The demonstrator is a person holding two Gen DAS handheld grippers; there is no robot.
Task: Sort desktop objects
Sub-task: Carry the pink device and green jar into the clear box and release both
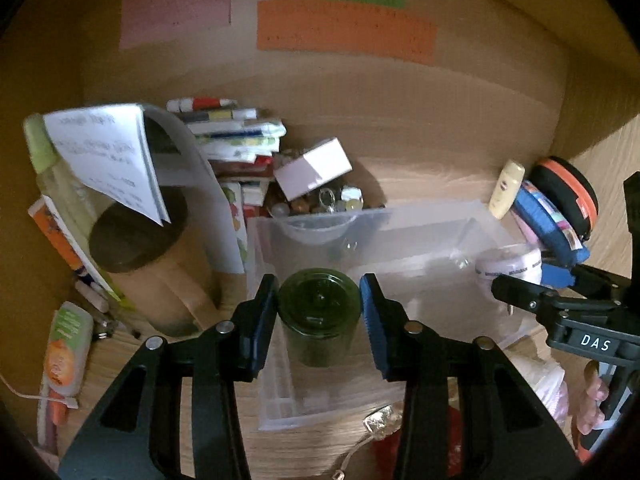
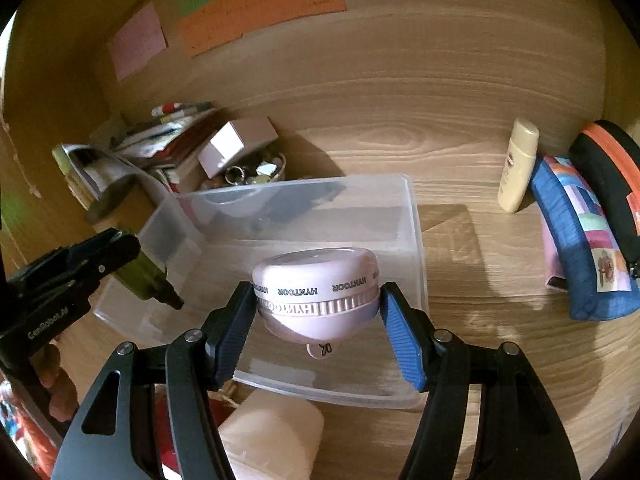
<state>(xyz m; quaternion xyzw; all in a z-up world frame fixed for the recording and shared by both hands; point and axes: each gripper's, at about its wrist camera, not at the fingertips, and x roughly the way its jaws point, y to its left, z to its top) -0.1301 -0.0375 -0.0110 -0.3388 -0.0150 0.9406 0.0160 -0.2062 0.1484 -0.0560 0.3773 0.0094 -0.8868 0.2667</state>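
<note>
I find my left gripper (image 1: 320,312) closed on a dark green jar (image 1: 318,312): the jar sits squarely between the two blue pads, one pad pressed against each side of it near the lid end. The jar hangs above the near-left corner of the clear plastic bin (image 1: 400,240), over its interior.

My right gripper (image 2: 316,308) grips a pale pink round case (image 2: 316,292) lettered "HYNTOOR". The case fills the gap between the fingers; the left pad meets its ribbed band, and the right pad sits at its opposite edge, though I cannot confirm full contact there. The case is held over the same bin, toward its near wall.

From the right wrist view, the left gripper and the green jar (image 2: 140,276) appear at the bin's left end.

On the wooden desk (image 2: 460,248) around the bin I note a stack of books (image 1: 240,136), a small white box (image 1: 314,168) resting on a bowl of trinkets (image 1: 320,200), a cream bottle (image 2: 518,164) leaning upright, and a blue patchwork pouch (image 2: 580,240) beside a black case with orange trim (image 2: 612,176).
</note>
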